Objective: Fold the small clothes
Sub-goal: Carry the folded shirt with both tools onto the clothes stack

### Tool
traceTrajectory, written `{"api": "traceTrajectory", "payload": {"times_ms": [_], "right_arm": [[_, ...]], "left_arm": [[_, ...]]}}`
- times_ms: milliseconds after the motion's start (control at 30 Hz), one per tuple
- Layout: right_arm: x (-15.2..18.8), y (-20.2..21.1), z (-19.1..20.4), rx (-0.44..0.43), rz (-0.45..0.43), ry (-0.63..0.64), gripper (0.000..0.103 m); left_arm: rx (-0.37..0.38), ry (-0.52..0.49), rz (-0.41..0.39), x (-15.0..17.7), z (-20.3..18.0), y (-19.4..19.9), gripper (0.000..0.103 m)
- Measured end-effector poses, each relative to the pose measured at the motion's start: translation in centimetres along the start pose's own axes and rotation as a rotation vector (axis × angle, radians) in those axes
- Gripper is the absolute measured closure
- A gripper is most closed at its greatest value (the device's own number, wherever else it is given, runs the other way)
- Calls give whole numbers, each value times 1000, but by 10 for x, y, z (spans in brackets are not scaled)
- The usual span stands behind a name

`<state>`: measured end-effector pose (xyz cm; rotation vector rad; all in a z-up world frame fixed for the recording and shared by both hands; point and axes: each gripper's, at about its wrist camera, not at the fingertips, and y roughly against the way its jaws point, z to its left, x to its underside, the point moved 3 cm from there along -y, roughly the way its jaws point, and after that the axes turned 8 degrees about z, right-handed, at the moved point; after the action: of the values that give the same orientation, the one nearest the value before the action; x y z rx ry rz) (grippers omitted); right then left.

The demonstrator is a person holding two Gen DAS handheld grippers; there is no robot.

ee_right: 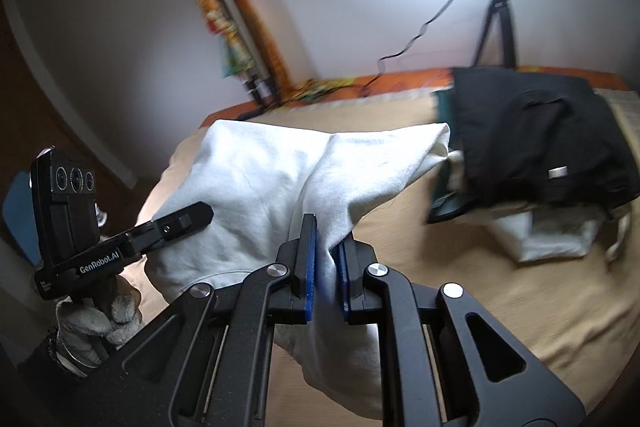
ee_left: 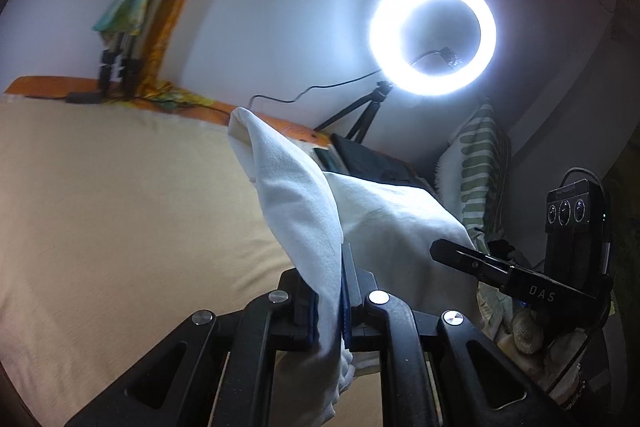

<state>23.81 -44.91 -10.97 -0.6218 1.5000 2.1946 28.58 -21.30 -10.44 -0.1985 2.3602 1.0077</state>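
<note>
White cloth (ee_left: 304, 203) hangs lifted over the tan bed (ee_left: 100, 207), pinched at two spots. The left gripper (ee_left: 331, 301) is clamped on one edge; the right gripper (ee_right: 326, 267) is clamped on another, blue pads (ee_right: 308, 259) pressing the fabric. The cloth sags between them, so the fold could come out crooked if one side drops first, and a thin pinch may slip free under a sideways tug. To the right, a pile of black clothes (ee_right: 540, 131) lies just beside the cloth's far corner and could snag it. Behind, a ring light (ee_left: 432, 35) on its tripod (ee_left: 360, 115) stands clear.
</note>
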Motion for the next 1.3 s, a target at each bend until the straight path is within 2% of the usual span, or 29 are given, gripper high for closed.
{"api": "traceTrajectory", "payload": {"times_ms": [300,600,933,1067,1300], "right_arm": [[-30,39,-82,123,-59,-36,92],[-72,60,-146,240,-114,0,93],[-104,52,-212,289,-155,-23,93],[-111,38,-233,282,-153,-37,93],[-103,11,-268,286,-112,-92,93]], "left_arm": [[49,-57,2,-45,-57,-79,97],[68,-121,-16,-85,-100,-142,97],[26,-171,-33,-118,-120,-202,97],[-1,-172,-22,-119,-117,-221,97],[-87,-184,6,-112,-104,-244,94]]}}
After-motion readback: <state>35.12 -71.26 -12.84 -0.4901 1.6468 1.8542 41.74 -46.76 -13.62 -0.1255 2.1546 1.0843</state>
